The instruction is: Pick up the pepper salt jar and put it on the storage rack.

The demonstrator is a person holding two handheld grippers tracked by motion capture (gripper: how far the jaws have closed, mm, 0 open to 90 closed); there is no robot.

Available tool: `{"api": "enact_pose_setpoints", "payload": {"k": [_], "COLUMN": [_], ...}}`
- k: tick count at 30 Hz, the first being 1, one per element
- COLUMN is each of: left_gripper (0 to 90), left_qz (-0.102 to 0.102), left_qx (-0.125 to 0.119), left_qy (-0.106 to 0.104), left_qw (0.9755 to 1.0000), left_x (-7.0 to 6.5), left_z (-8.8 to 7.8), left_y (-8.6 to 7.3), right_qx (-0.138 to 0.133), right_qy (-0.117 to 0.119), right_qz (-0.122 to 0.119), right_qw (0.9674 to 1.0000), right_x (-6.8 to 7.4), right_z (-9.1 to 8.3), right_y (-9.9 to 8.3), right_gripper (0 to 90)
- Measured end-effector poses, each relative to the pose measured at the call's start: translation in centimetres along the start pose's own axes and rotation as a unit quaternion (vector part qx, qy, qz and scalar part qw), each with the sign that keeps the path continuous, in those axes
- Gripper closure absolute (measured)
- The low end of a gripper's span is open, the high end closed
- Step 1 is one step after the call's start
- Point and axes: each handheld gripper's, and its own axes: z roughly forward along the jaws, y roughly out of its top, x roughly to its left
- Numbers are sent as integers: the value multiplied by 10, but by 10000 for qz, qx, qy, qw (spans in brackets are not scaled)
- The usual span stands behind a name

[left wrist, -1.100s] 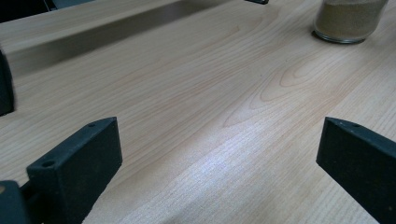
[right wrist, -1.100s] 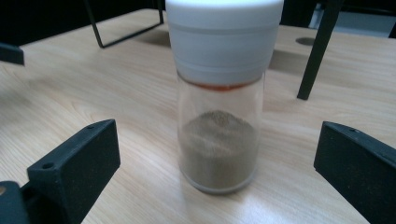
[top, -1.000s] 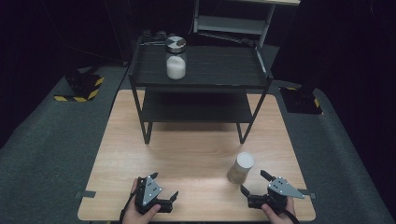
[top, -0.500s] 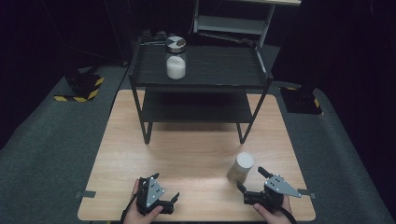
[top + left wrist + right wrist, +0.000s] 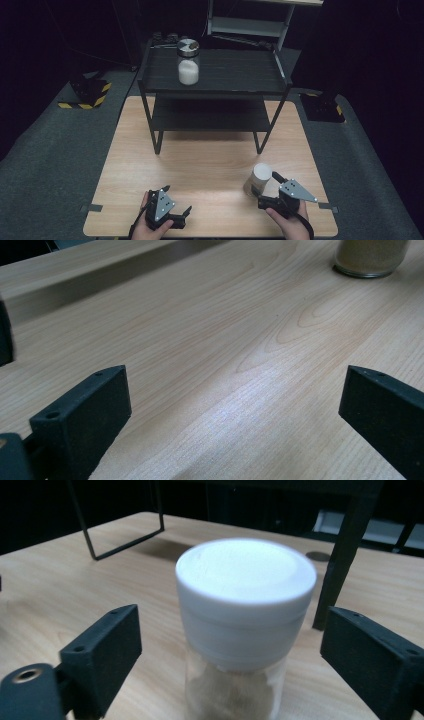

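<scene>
Right gripper (image 5: pixel 274 189) has slid in toward the white-lidded jar (image 5: pixel 259 180) since a second ago, and its fingers (image 5: pixel 102 650) have just been closing, jar now between them. Pads sit either side of the white lid (image 5: pixel 246 587) with gaps both sides, so not clamped, released state. Wooden surface (image 5: pixel 210 165) carries a black two-tier shelf rack (image 5: pixel 215 92) at the far end, well beyond the fingers. On its top tier stands a glass jar of white powder (image 5: pixel 188 62). White-lidded jar holds tan granules, upright on the surface. Left gripper (image 5: pixel 176 203) hasn't shifted, near edge, fingers (image 5: pixel 87 412) spread wide over bare wood, holding nothing; jar base far ahead of them.
</scene>
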Motion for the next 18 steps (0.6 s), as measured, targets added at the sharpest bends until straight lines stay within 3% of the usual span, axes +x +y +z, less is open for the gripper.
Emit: {"api": "enact_pose_setpoints", "payload": {"k": [6,10,18], "left_gripper": [7,8,8], "left_qz": [-9,48,106], "left_qx": [14,52,76], "left_qy": [-51,-63,-93], "left_qw": [10000,10000,9999], "left_x": [2,2,2], "left_z": [0,1,1], "left_y": [1,2,3], "right_qx": [-38,-159,-276], "right_qy": [-40,-68,-96], "right_qz": [-29,177,324], "right_qw": [10000,9997,9990], "right_x": [4,4,2], "right_z": [4,7,10], "right_y": [1,-4,-11], "right_gripper": [183,250,330]}}
